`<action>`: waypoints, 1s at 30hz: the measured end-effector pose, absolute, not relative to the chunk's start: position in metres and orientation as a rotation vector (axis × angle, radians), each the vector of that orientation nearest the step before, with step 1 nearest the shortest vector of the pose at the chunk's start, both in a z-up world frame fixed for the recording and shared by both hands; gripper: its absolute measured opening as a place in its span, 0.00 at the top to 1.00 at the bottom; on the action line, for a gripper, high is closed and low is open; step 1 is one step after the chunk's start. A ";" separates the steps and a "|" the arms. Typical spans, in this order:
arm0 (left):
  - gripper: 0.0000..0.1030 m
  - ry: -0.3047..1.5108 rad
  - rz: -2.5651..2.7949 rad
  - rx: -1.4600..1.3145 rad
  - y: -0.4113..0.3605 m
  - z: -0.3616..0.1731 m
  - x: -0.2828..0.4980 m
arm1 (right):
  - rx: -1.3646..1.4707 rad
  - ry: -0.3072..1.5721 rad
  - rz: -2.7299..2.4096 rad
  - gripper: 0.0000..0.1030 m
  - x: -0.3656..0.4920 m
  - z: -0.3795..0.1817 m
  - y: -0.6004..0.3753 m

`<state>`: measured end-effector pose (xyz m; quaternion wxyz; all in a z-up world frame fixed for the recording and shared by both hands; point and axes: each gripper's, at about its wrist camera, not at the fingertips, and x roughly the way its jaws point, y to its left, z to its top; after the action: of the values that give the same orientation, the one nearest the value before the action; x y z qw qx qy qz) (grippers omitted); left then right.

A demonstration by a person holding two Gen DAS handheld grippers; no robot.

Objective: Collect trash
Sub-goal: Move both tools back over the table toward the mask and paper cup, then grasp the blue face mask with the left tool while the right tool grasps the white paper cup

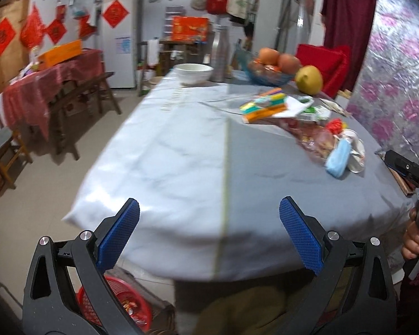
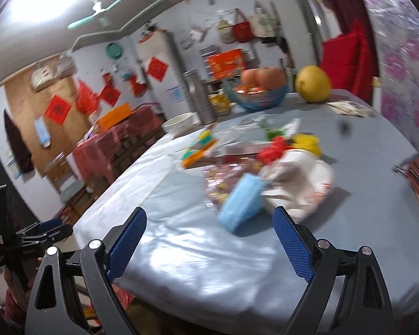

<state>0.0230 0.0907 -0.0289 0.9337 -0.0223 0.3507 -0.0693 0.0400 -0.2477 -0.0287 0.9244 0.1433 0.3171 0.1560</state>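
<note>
**Both grippers empty, trash waiting on the surface**

From your left wrist: your left gripper [image 1: 209, 233] has its jaws wide apart with nothing between them. It hangs over the near edge of the surface [image 1: 181, 153]. The trash pile sits to the far right: a blue face mask [image 1: 338, 158], a crumpled white wrapper [image 1: 356, 150] touching it, and colourful packets [image 1: 265, 106] farther back. A red basket [image 1: 125, 304] is on the floor, low on the left.

From your right wrist: your right gripper [image 2: 209, 241] is wide apart too, and empty. The mask [image 2: 241, 202] lies just ahead of it, the wrapper [image 2: 301, 181] beside it on the right.

You look to be reaching for a piece of trash. Next, bring the right gripper around the mask and squeeze. The basket is likely where it goes.
</note>
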 end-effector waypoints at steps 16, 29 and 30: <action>0.08 0.675 -0.409 0.202 -0.100 -0.051 0.088 | 0.509 0.635 0.210 0.12 0.044 -0.055 -0.329; 0.39 0.735 -0.462 0.179 -0.148 -0.077 0.129 | 0.554 0.664 0.219 0.12 0.044 -0.063 -0.333; 0.48 0.733 -0.454 0.194 -0.150 -0.078 0.128 | 0.553 0.667 0.221 0.12 0.044 -0.064 -0.332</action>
<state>0.1283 -0.1500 -0.0783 0.9039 0.0939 0.3548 -0.2199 0.0443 -0.3322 -0.0645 0.9016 0.2675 0.3225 0.1071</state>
